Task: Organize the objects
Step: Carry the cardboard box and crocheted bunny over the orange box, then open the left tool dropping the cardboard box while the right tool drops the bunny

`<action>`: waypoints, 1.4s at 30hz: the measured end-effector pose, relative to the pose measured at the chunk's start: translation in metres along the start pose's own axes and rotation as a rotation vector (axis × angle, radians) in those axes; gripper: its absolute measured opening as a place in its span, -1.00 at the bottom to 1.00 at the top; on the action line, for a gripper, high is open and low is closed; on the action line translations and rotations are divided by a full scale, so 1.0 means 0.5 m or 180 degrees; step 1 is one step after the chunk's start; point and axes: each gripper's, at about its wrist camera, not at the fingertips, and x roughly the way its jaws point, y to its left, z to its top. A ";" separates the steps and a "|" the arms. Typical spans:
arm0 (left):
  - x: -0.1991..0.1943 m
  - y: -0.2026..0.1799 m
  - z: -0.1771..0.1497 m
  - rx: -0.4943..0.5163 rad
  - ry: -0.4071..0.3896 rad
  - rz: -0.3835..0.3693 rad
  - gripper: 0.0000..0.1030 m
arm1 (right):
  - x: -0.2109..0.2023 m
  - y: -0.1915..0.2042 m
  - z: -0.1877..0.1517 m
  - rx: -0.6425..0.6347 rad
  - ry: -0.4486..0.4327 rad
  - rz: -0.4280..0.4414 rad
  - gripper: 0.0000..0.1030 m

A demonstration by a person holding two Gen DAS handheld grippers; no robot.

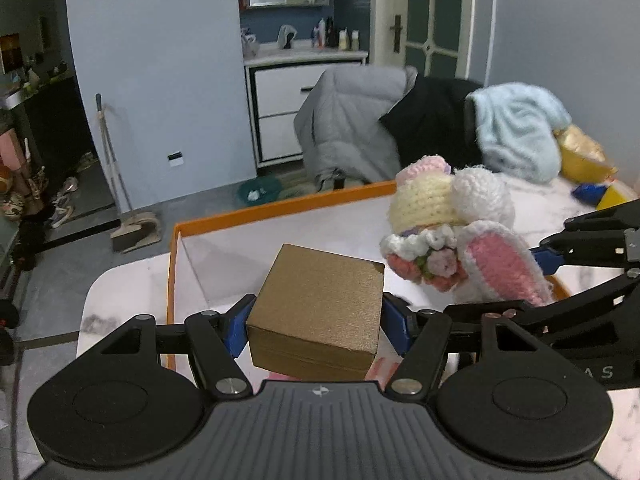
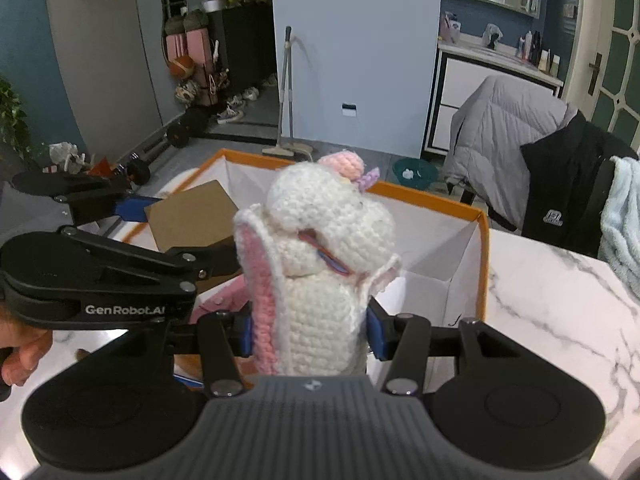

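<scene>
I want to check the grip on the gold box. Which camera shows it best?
The left wrist view: the gold box fills the middle, clamped between the left gripper pads, top and front faces clear. The right wrist view shows only part of its top behind the crochet bunny.

grey jacket (image 1: 352, 120), broom (image 1: 120, 184), marble table (image 2: 560, 320)
</scene>
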 end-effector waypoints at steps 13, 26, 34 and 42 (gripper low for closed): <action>0.049 -0.003 -0.018 0.0106 0.0337 0.0208 0.51 | 0.074 -0.003 -0.015 -0.0019 0.0222 -0.0090 0.10; 0.029 -0.003 -0.004 0.0184 0.0234 0.0348 0.63 | 0.050 -0.009 -0.006 -0.0008 0.0053 -0.0289 0.25; 0.012 -0.009 0.006 0.0228 0.0206 0.0339 0.63 | 0.037 -0.012 -0.006 -0.0007 0.0072 -0.0279 0.25; -0.005 -0.018 0.016 0.0265 0.0164 0.0353 0.63 | 0.017 0.000 0.001 -0.0035 0.0024 -0.0268 0.25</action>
